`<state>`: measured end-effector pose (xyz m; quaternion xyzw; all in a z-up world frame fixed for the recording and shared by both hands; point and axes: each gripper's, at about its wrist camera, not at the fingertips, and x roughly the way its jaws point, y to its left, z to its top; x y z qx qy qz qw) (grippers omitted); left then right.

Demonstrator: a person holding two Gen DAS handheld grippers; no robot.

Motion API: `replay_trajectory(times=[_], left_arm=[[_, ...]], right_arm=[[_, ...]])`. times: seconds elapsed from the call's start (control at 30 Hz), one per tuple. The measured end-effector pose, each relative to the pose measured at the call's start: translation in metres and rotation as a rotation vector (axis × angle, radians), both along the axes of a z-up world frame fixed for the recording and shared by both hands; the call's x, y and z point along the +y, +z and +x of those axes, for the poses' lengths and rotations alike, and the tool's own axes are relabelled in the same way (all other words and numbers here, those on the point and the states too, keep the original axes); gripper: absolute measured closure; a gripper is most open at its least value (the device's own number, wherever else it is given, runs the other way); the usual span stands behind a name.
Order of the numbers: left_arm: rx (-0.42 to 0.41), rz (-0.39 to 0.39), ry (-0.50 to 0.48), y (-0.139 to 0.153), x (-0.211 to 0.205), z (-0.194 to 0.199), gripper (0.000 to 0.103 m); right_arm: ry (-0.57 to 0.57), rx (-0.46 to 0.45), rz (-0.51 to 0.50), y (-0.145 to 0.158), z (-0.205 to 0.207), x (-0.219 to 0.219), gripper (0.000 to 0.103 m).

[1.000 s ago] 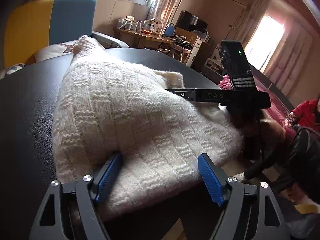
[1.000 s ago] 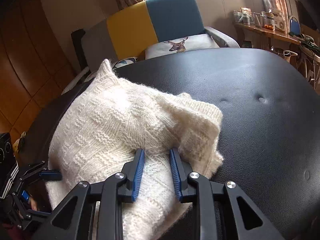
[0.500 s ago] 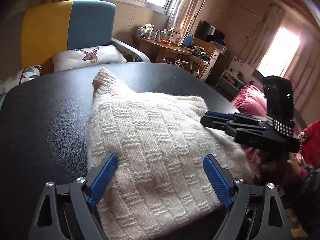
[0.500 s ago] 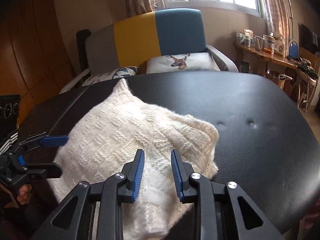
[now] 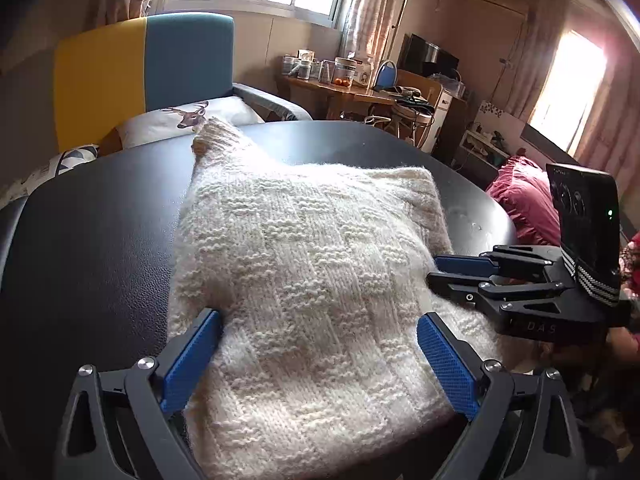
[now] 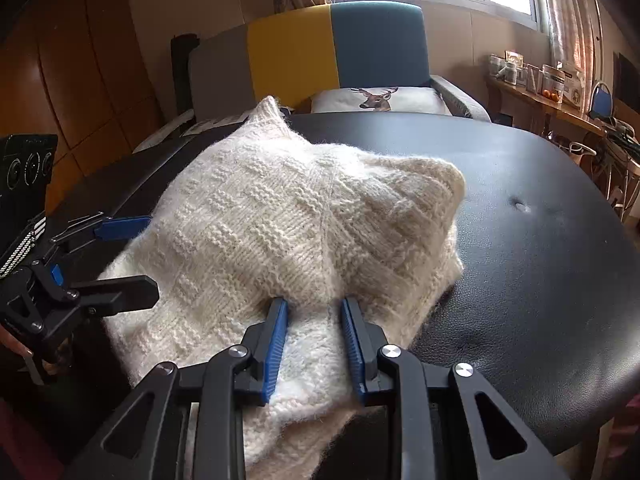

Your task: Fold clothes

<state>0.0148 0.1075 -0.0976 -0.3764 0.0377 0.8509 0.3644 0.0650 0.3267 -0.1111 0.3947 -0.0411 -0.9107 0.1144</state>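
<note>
The right gripper (image 6: 314,344) had its blue pads drawn close together on a bunched ridge of the cream knit sweater (image 5: 312,280), a pinch of wool caught between them at the sweater's near edge. The left gripper (image 5: 318,360) stood with its fingers wide apart, straddling the near hem with the knit lying loose between the pads (image 5: 192,360) and nothing clamped.

The sweater lay on the black padded table (image 6: 520,240), already gathered into a thick, roughly square bundle, with one ribbed end (image 5: 216,132) pointing off toward the far edge. From the right wrist view the top layer humped up and its right corner (image 6: 448,178) stood proud rather than flat.

Judging from that, the step in hand was squaring and settling the fold. To do it well, the pinch should take only the top layers, and the pull should run low and level over the table so the bulky knit did not drag the layers beneath. The open left gripper was well placed to pin or grip the opposite edge so both sides moved together. The stray ribbed end likely wanted tucking in.

Beyond the table stood a yellow and blue armchair (image 6: 336,44) with a deer-print cushion (image 6: 376,98).
</note>
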Motion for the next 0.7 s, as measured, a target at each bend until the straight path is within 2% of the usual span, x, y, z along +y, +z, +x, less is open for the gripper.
replay_trajectory(times=[0.17, 0.3, 0.37, 0.43, 0.5, 0.57, 0.63, 0.7], left_arm=[[-0.024, -0.017, 0.011, 0.008, -0.001, -0.004, 0.004], [-0.089, 0.062, 0.049, 0.027, -0.02, -0.019, 0.004], [-0.132, 0.109, 0.077, 0.034, -0.035, -0.034, 0.004], [-0.176, 0.153, 0.104, 0.037, -0.052, -0.053, 0.004], [-0.232, 0.174, 0.1, 0.038, -0.063, -0.074, 0.002], [-0.286, 0.172, 0.081, 0.032, -0.064, -0.094, 0.002], [-0.355, 0.168, 0.023, 0.022, -0.057, -0.111, 0.002], [-0.397, 0.167, -0.01, 0.012, -0.048, -0.12, 0.002]], right_arm=[[-0.01, 0.001, -0.029, 0.004, 0.004, 0.002, 0.076], [-0.042, -0.014, -0.132, 0.02, 0.006, 0.017, 0.074], [-0.077, 0.003, -0.238, 0.03, 0.012, 0.034, 0.072], [-0.115, 0.007, -0.365, 0.035, 0.019, 0.055, 0.06], [-0.153, -0.006, -0.503, 0.034, 0.025, 0.077, 0.052], [-0.192, -0.057, -0.602, 0.026, 0.026, 0.093, 0.047], [-0.229, -0.121, -0.676, 0.016, 0.024, 0.106, 0.035], [-0.236, -0.198, -0.733, 0.004, 0.018, 0.11, 0.034]])
